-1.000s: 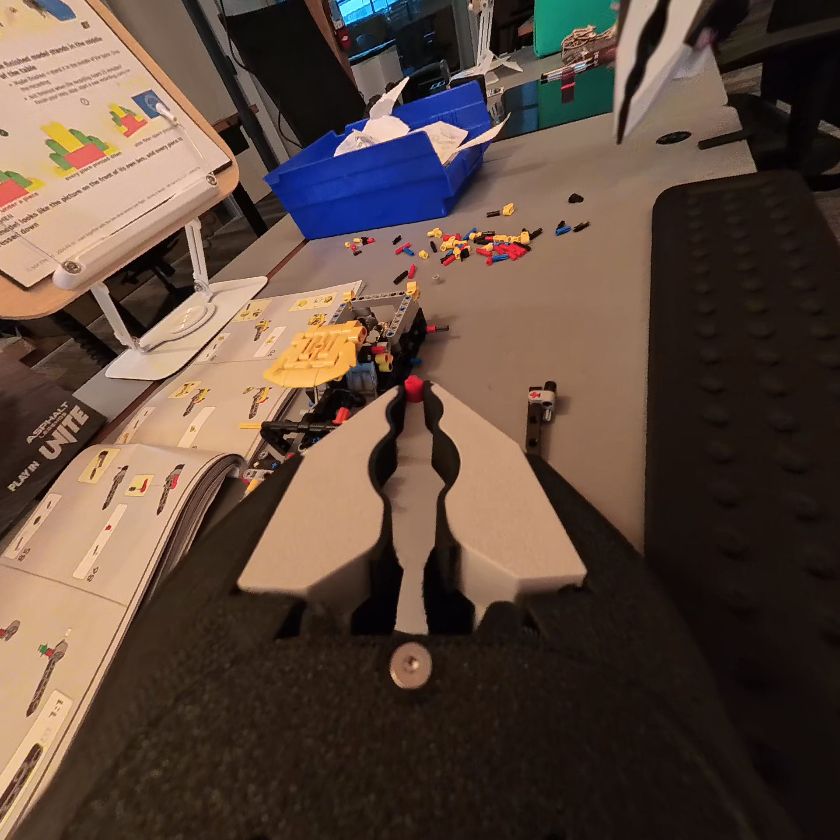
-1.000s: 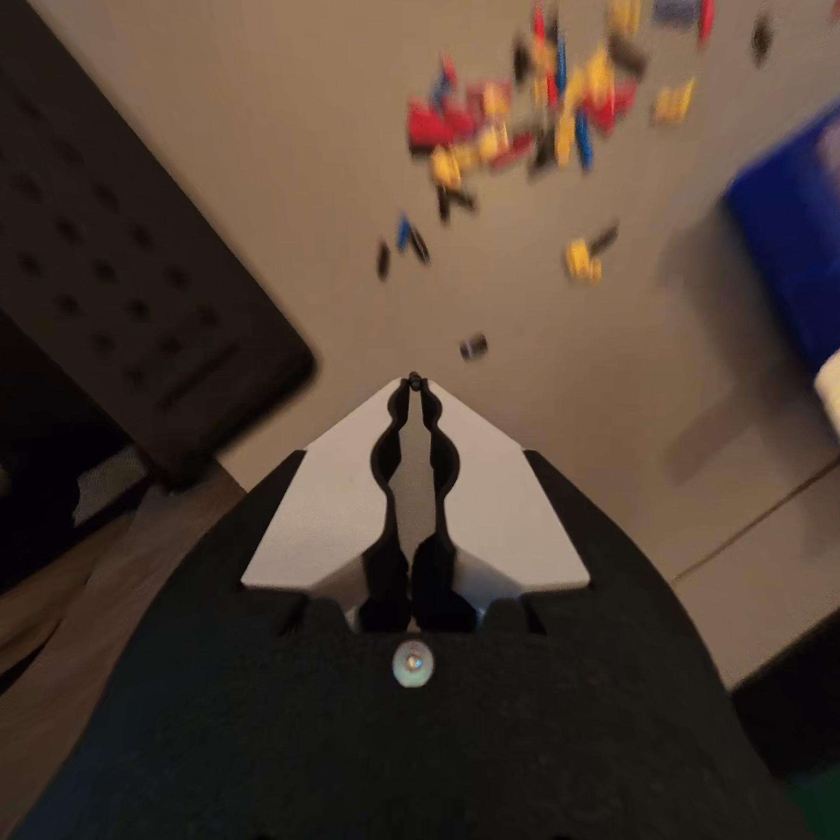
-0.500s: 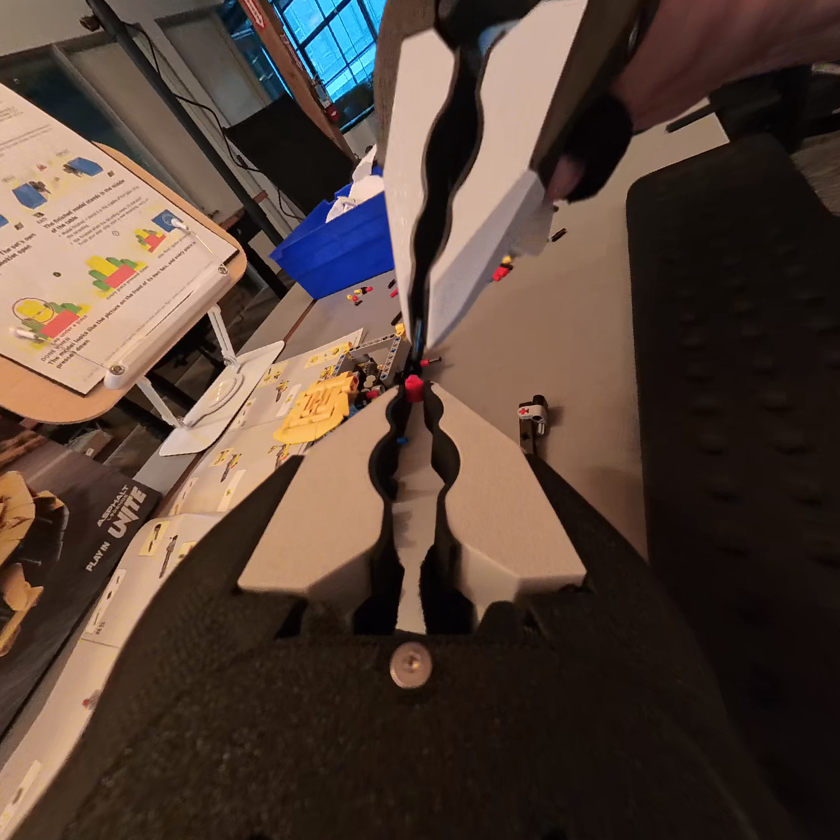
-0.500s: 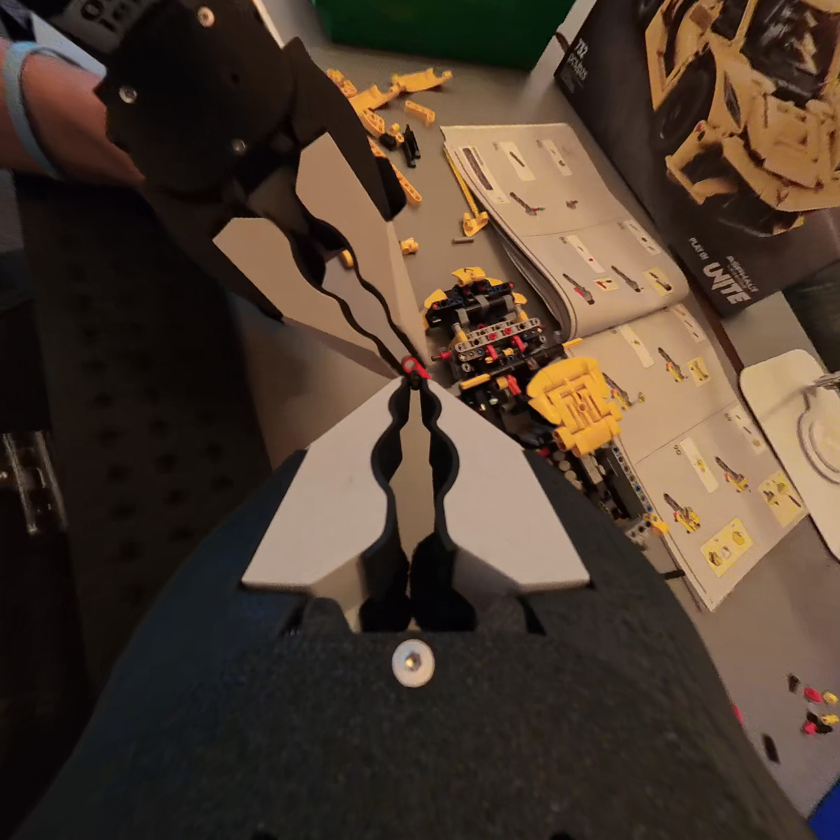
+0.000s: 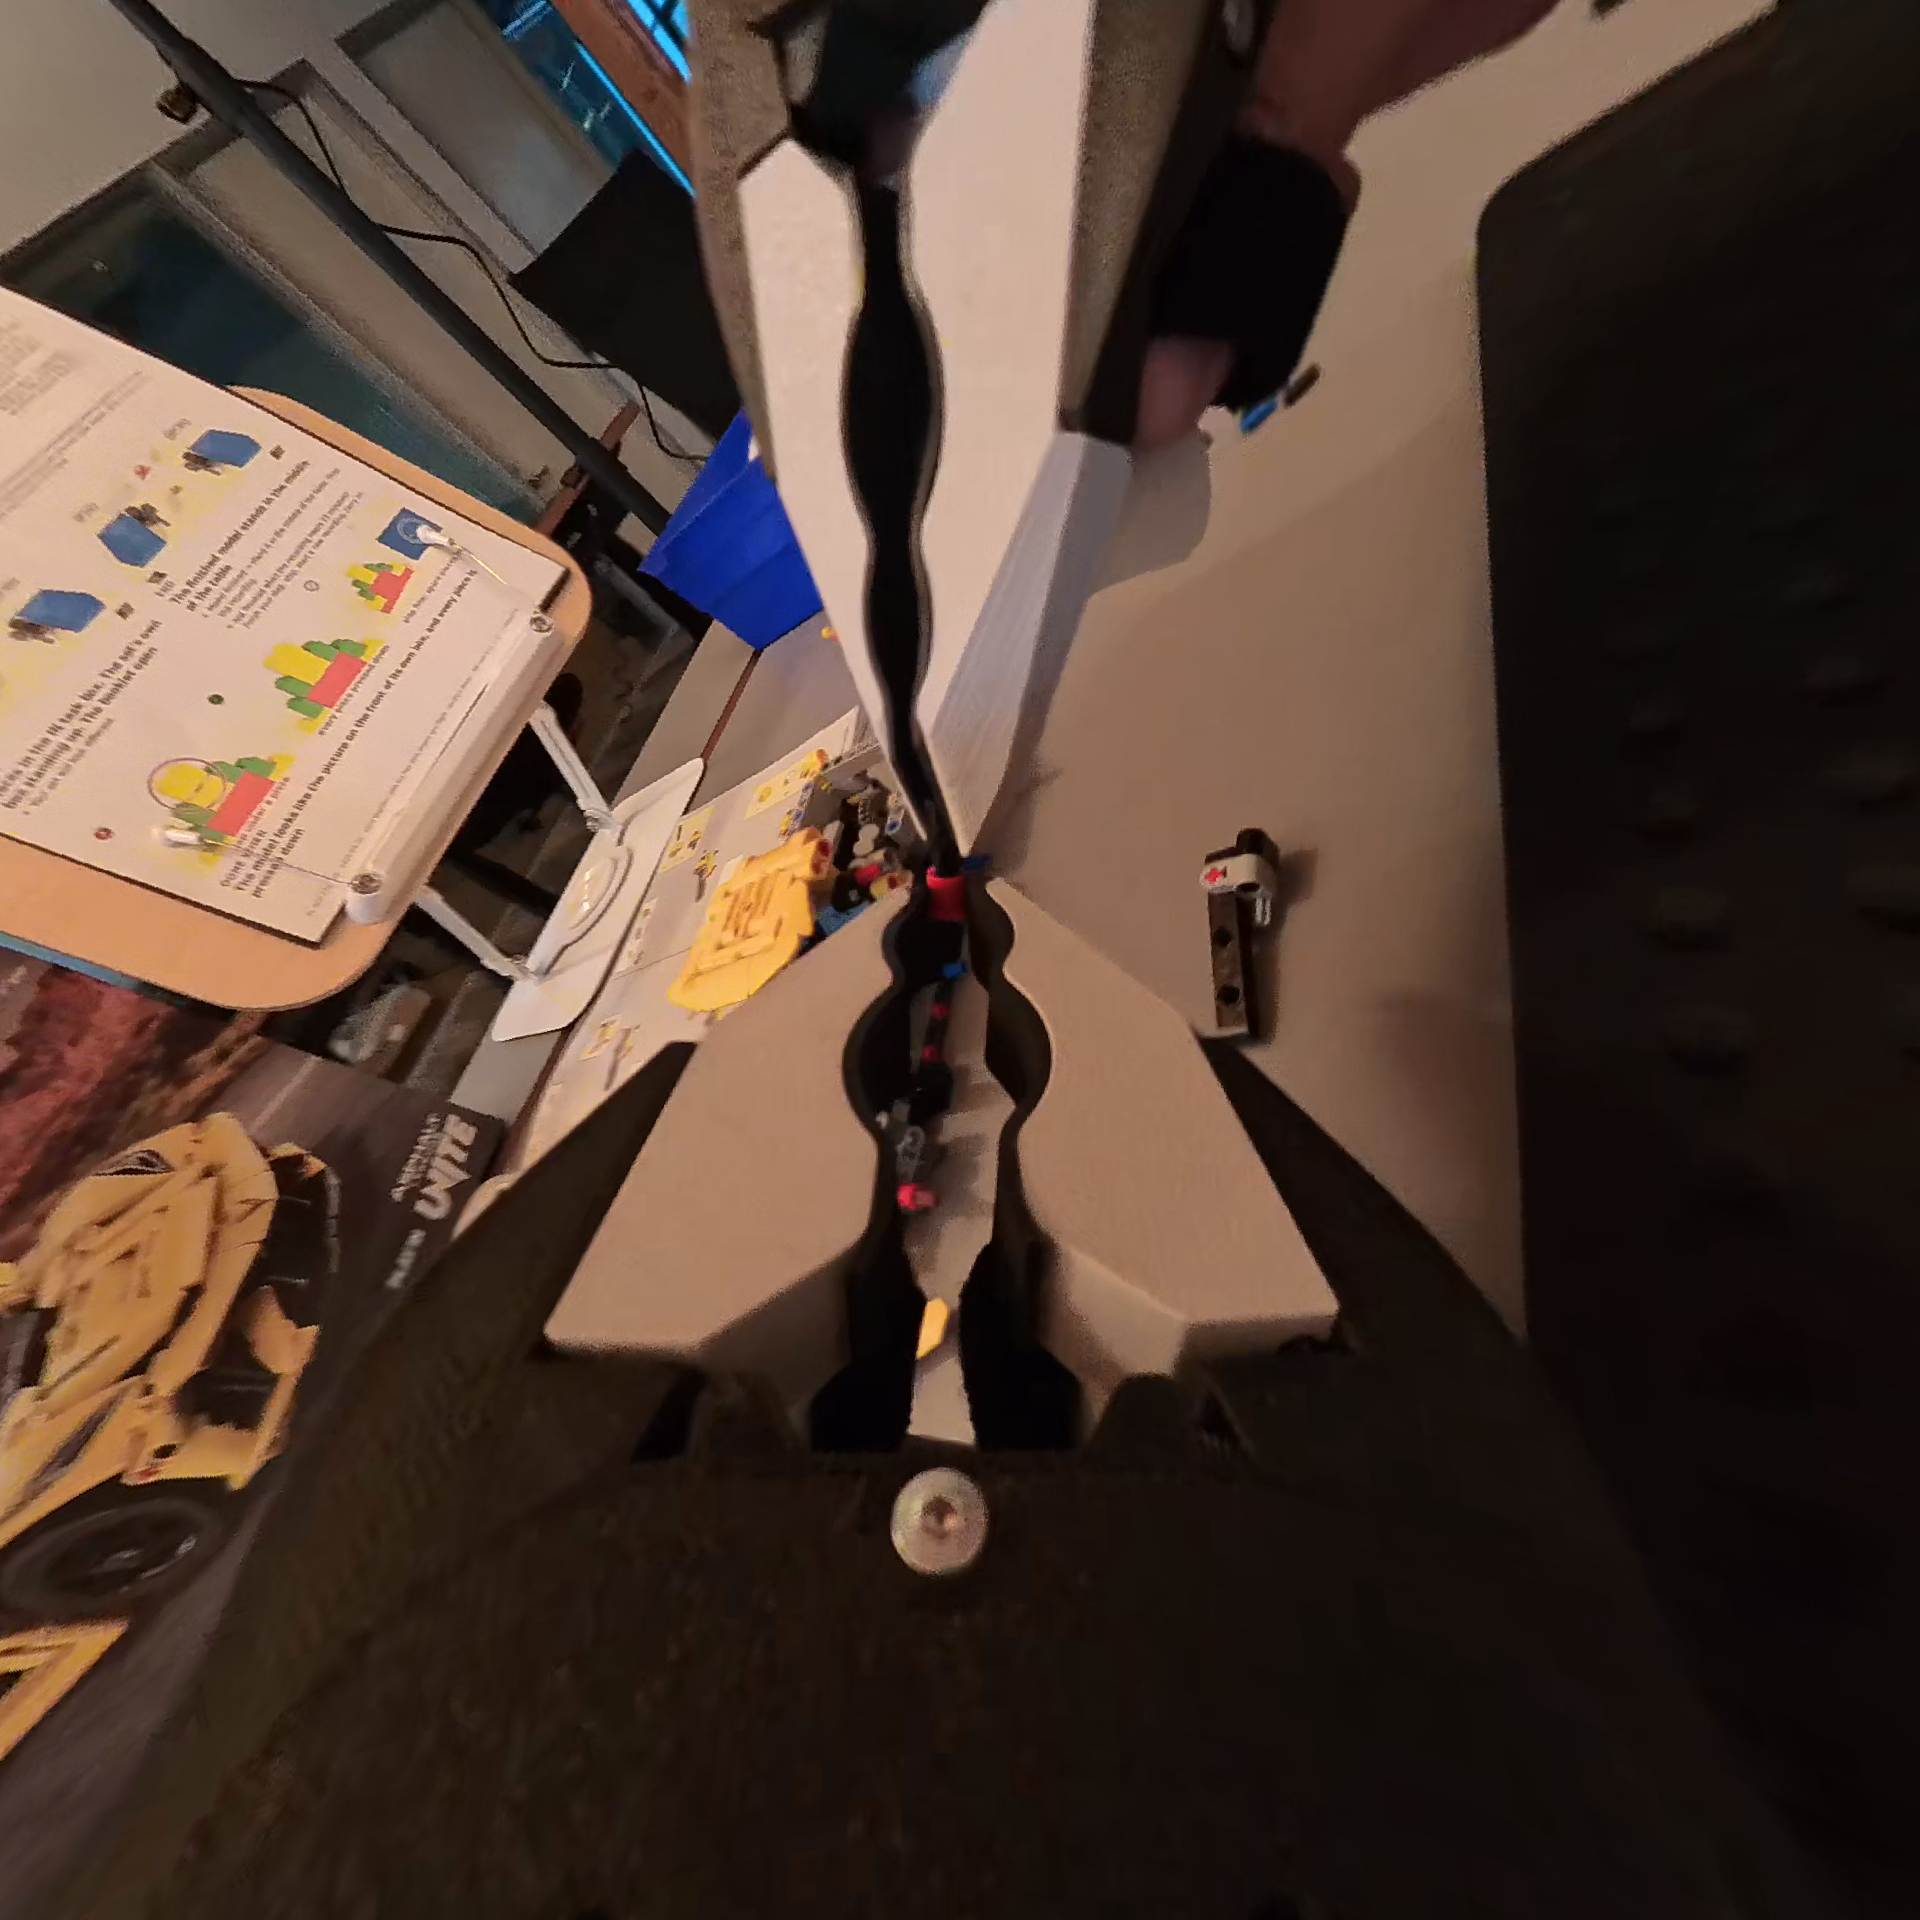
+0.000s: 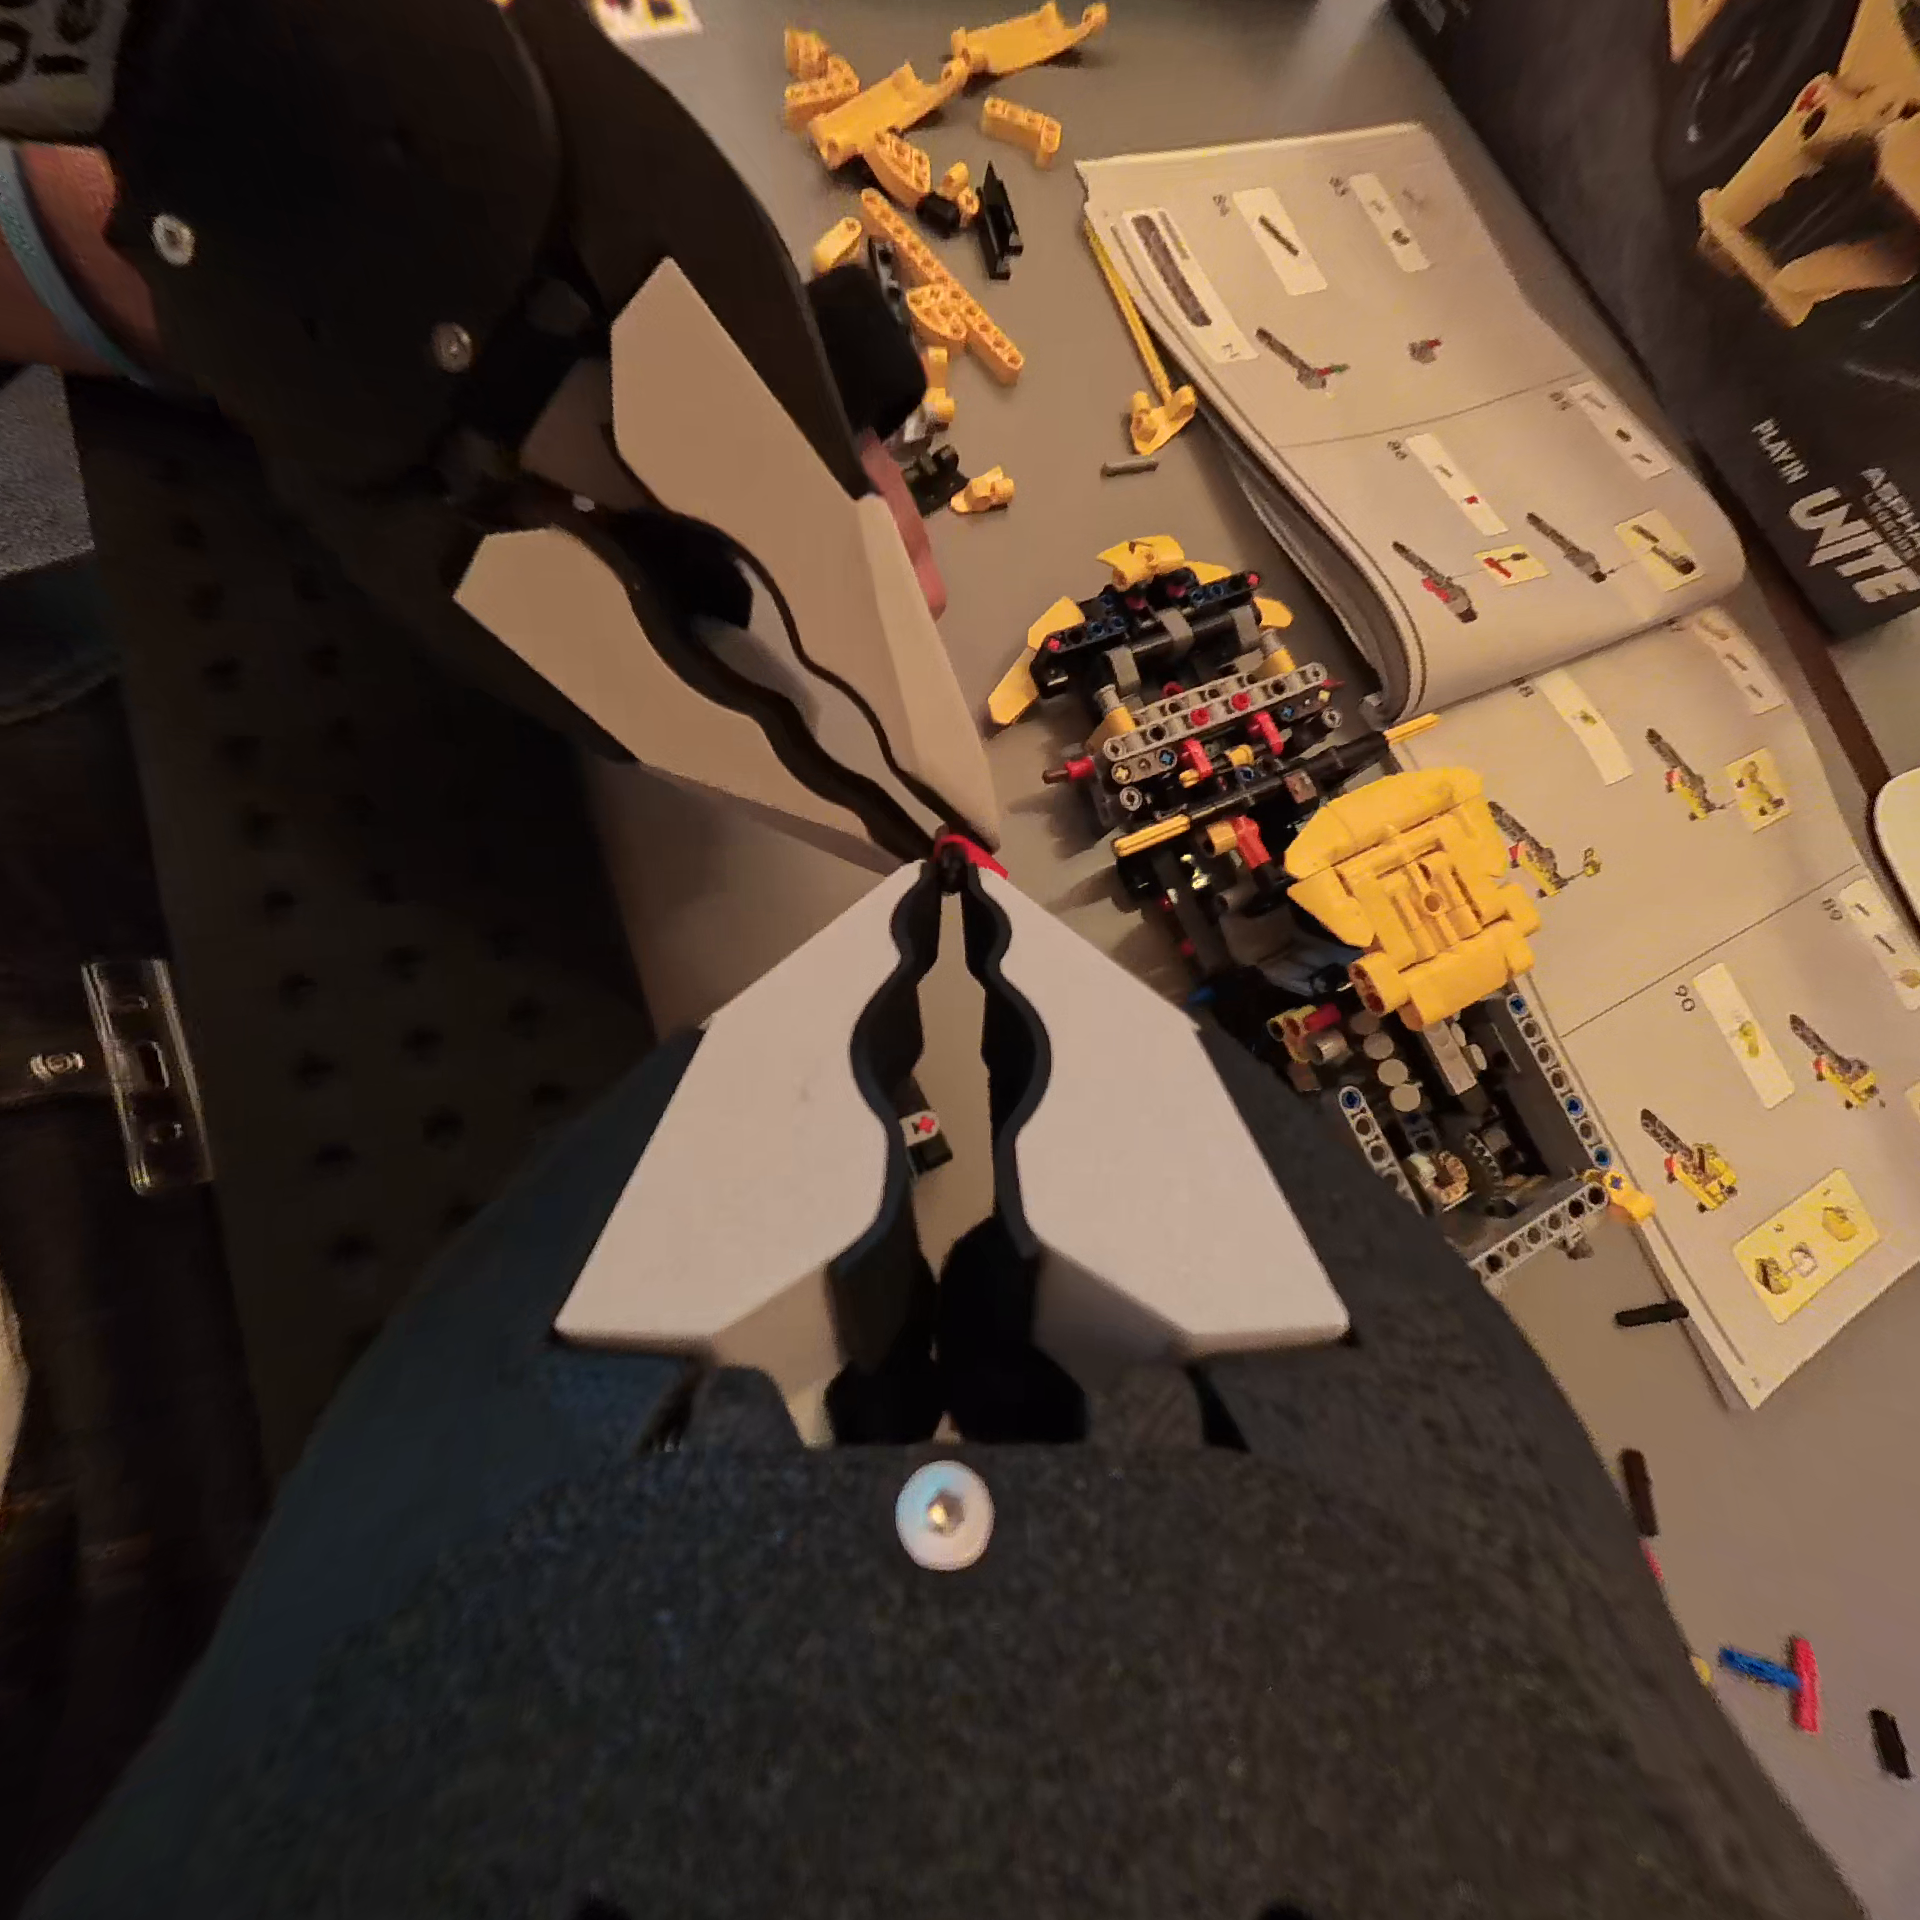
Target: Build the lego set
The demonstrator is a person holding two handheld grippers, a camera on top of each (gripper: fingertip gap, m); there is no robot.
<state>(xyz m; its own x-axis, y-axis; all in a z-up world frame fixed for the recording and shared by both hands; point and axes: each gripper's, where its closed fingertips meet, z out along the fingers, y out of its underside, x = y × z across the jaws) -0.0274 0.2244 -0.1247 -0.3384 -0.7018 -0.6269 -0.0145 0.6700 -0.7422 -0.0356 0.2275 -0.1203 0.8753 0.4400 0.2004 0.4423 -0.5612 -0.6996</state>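
So the tiny red piece (image 5: 943, 891) is pinched right at the tip of the left gripper (image 5: 945, 896), jaws clamped on it, held up in the air above the tabletop (image 5: 1299, 675) instead of lying on it. The right gripper (image 6: 948, 868) comes in tip to tip, jaws nearly together on something small and dark with a bit of blue showing; can't tell exactly what it is. My guess is they're mating a pin into the red piece mid-air, since parts this small give you nothing to push against otherwise. The half-built car chassis (image 6: 1299, 883), with its yellow panel, sits around 3 o'clock of the meeting point in the right wrist view, just beside the action, probably so the finished bit can go straight in. A short black beam (image 5: 1233, 935) waits at 3 o'clock in the left view. Further out: the open instruction booklet (image 6: 1455, 436) at 2 o'clock, loose yellow parts (image 6: 914, 187) at 12, the set's box (image 6: 1766, 260) at 1 and a blue bin (image 5: 738, 551).
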